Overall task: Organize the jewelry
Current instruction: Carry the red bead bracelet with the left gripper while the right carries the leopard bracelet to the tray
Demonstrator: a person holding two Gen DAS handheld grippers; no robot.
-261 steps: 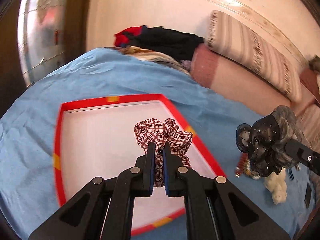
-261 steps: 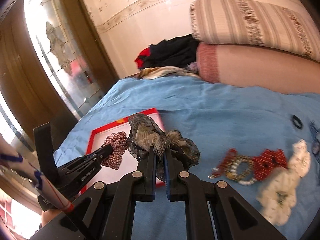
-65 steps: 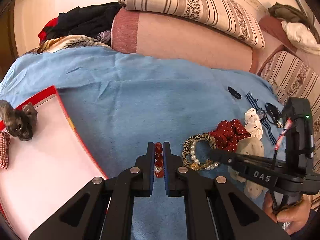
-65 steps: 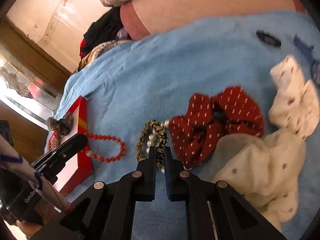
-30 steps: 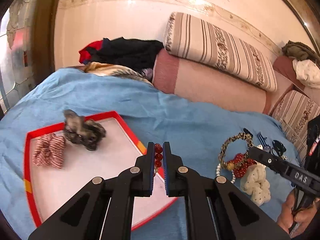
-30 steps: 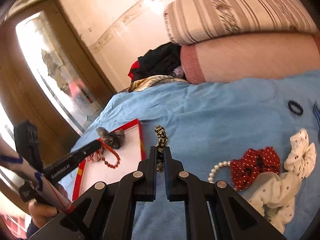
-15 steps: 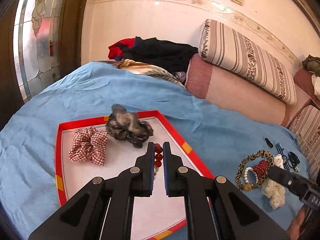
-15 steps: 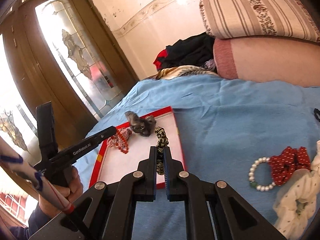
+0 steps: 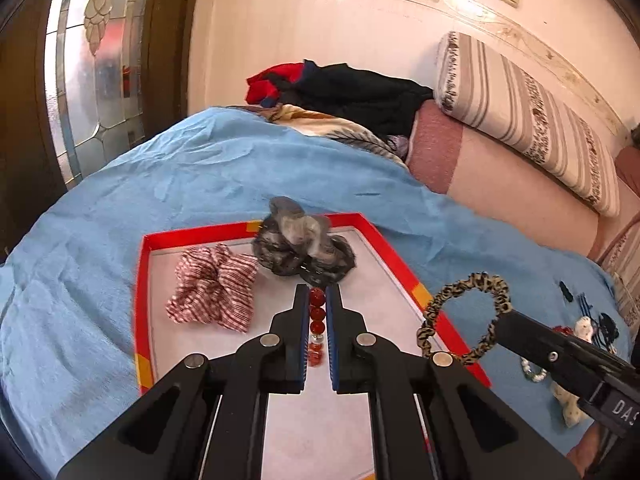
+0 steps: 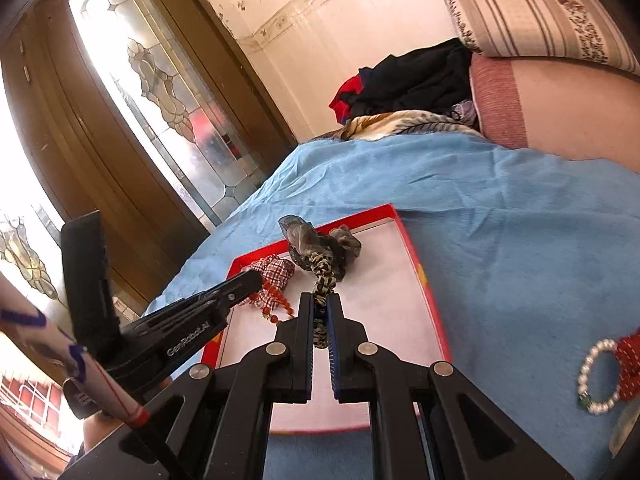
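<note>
A red-rimmed white tray (image 9: 400, 268) (image 10: 412, 256) lies on the blue bedspread. In it sit a red checked scrunchie (image 9: 212, 284) (image 10: 276, 270) and a grey-black scrunchie (image 9: 304, 246) (image 10: 312, 240). My left gripper (image 9: 317, 294) (image 10: 256, 280) is shut on a red bead bracelet (image 9: 317, 312) (image 10: 276, 308) that hangs over the tray's middle. My right gripper (image 10: 320, 300) (image 9: 498, 326) is shut on a leopard-print hair tie (image 10: 322, 276) (image 9: 468, 316), held above the tray's right rim.
On the bedspread to the right lie a pearl bracelet (image 10: 596, 376), a red dotted scrunchie (image 10: 630, 358), a white scrunchie (image 9: 582, 330) and small dark clips (image 9: 566, 288). Pillows (image 9: 520, 120) and piled clothes (image 9: 352, 88) line the back; a glass door (image 10: 168, 92) stands left.
Both grippers have swung left from the loose pile toward the tray, each carrying its piece. The red beads now hang over the tray and the leopard tie is at its right rim.
</note>
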